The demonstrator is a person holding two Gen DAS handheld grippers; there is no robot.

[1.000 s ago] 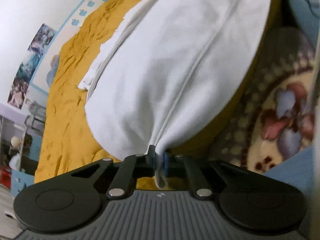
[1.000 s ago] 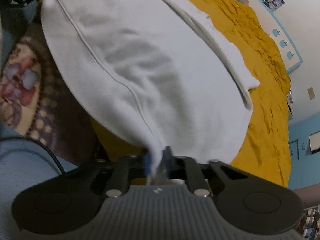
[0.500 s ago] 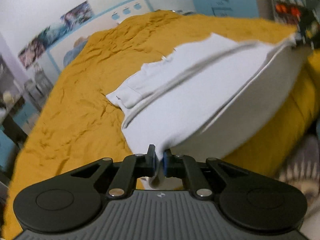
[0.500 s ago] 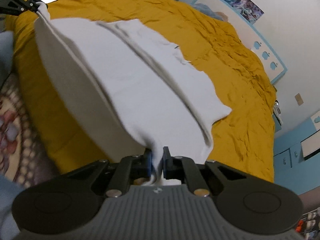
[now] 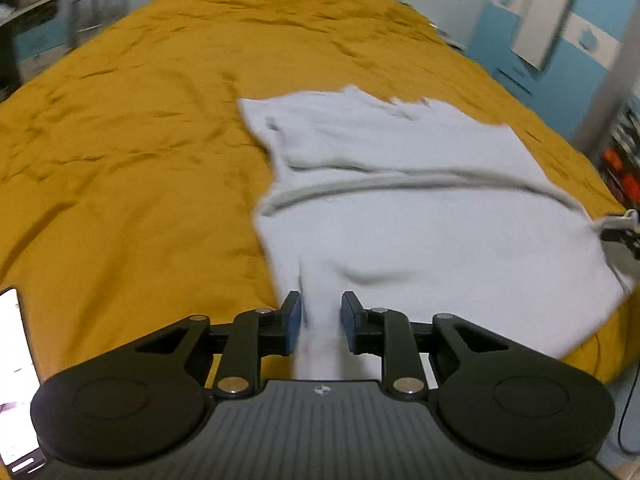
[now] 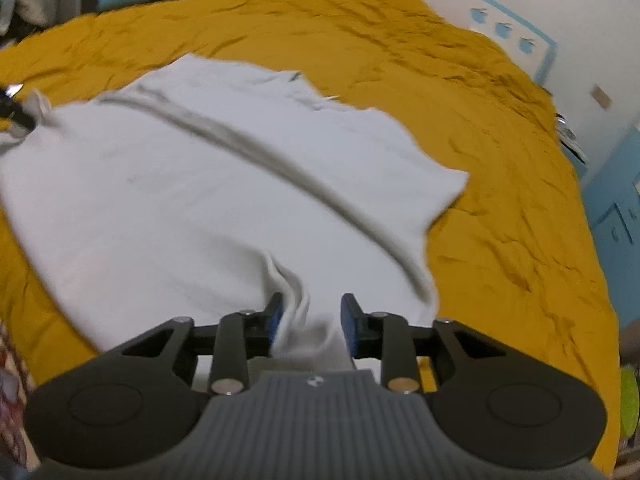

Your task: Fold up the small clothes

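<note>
A white garment (image 5: 400,208) lies spread on the mustard-yellow bedspread (image 5: 120,140), folded over itself with a grey seam across the middle. My left gripper (image 5: 320,320) is open, with the garment's near corner loose between its jaws. In the right wrist view the same garment (image 6: 180,184) lies flat, and my right gripper (image 6: 312,320) is open with a bunched corner of cloth between its jaws. The other gripper shows at each view's edge, at the right (image 5: 620,232) and at the left (image 6: 16,116).
The bedspread (image 6: 500,160) extends far beyond the garment. A phone with a lit screen (image 5: 14,380) lies at the near left. Blue cabinets (image 5: 560,40) and a white wall with stickers (image 6: 520,40) stand past the bed. A patterned rug (image 6: 8,380) lies below the bed's edge.
Both grippers carried the garment's near edge forward over the bed and lowered it flat. Both jaws, shut on the cloth before, have opened and let it go.
</note>
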